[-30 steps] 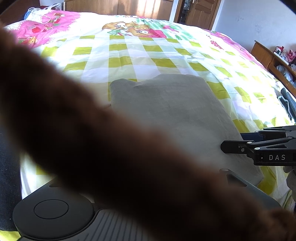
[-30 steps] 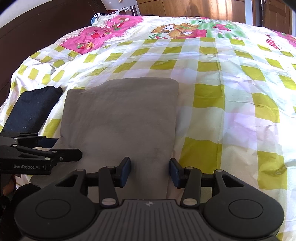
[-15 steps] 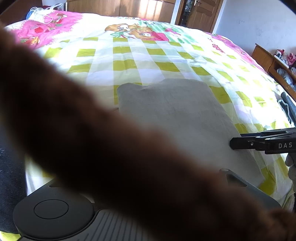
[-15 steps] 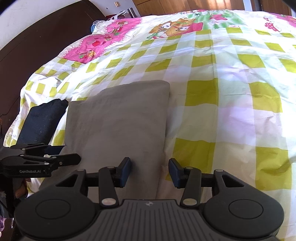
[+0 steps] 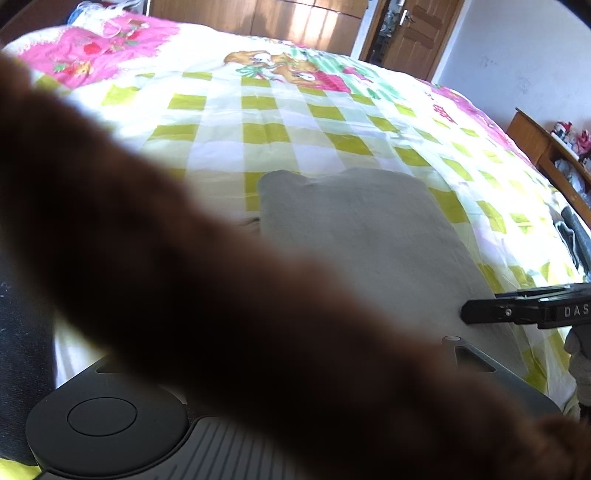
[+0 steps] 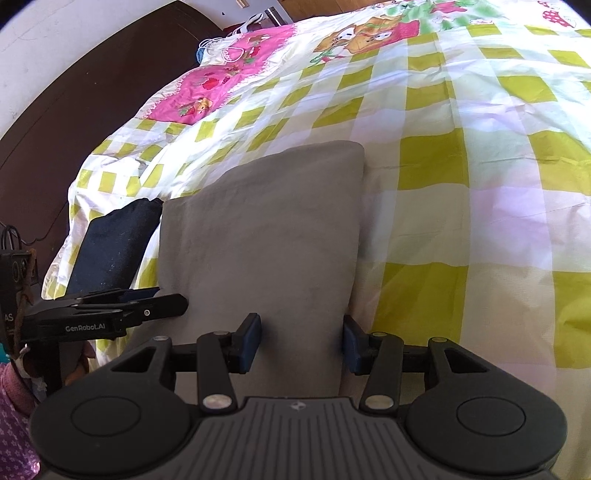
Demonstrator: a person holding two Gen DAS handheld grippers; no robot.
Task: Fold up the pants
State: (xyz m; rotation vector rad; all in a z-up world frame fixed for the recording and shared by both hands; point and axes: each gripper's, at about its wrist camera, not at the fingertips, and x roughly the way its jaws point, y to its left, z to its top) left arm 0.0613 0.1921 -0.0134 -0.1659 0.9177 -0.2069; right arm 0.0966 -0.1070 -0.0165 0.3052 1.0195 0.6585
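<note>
Grey pants (image 6: 266, 236) lay folded flat on checked bedspread (image 6: 461, 206), just beside dark garment (image 6: 114, 243). Right gripper (image 6: 301, 341) spread wide at near pants edge; left gripper (image 6: 177, 303) apparently closed, empty. Judged soft, light, limp; best gripped at near corners, both layers

light: bright daylight, sun patches on the wooden wardrobe (image 5: 258, 16) at top of the left view | glare: bedspread (image 6: 461, 122) washes out pale toward upper frame | blur: a brown out-of-focus shape (image 5: 184, 295) crosses the left view diagonally | distortion: fisheye bending, dark vignette in corners | shadows: soft, along the right edge of the grey pants (image 6: 266, 236)
</note>
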